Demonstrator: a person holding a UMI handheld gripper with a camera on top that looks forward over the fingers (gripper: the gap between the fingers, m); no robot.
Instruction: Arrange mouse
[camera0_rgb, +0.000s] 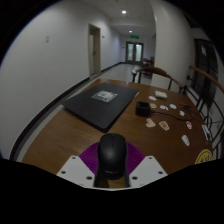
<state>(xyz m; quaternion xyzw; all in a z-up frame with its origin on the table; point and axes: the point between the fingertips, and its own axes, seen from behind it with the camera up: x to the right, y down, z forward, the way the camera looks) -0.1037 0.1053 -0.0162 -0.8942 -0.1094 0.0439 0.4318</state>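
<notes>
A black computer mouse (112, 154) sits between my gripper's (112, 166) two fingers, with the purple pads pressed against its left and right sides. The gripper is shut on the mouse and holds it over the near edge of the wooden table (70, 130). A large black mat (103, 101) lies flat on the table beyond the fingers, a little to the left. The mouse's underside and the fingertips are hidden by its body.
Several small white cards and pieces (165, 118) and a small black object (143, 107) lie on the table's right part. A yellow round thing (203, 157) lies at the near right. Chairs (147, 69) stand at the far end, with a corridor and doors behind.
</notes>
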